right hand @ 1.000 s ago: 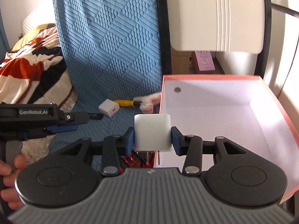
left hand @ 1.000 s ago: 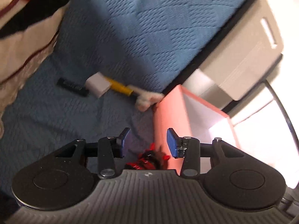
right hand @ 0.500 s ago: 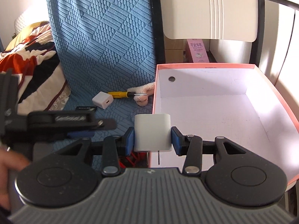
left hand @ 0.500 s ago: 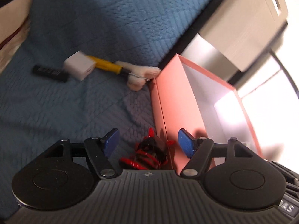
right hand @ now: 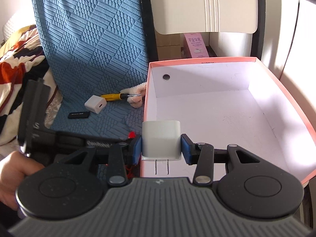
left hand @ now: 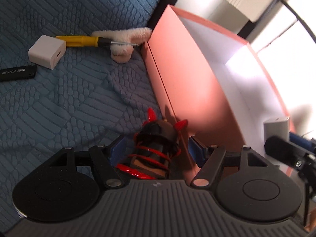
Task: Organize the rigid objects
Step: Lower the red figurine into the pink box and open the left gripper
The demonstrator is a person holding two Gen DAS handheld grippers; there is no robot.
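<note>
A black toy figure (left hand: pixel 156 138) with red horns and red coils lies on the blue cover against the pink box's outer wall (left hand: pixel 187 83). My left gripper (left hand: pixel 157 149) is open, and the toy sits between its blue pads without either pad pressing on it. My right gripper (right hand: pixel 161 150) is shut on a white plug cube (right hand: pixel 161 138), prongs toward the camera, above the near left rim of the pink box (right hand: pixel 197 60). The box's white inside holds only a small round disc (right hand: pixel 166 77) on its far wall. A hand (right hand: pixel 11 171) holds the left gripper's body (right hand: pixel 33 118).
On the blue cover (left hand: pixel 59 108) left of the box lie a second white charger (left hand: pixel 47 52), a yellow screwdriver (left hand: pixel 79 40), a beige plush piece (left hand: pixel 122 39) and a black stick (left hand: pixel 17 73). A patterned blanket (right hand: pixel 15 59) is at the far left, a pale chair back (right hand: pixel 203 6) behind the box.
The left gripper has come down and closer to the toy beside the box, and its jaws have widened around it. The right gripper has held nearly still with the plug cube.
</note>
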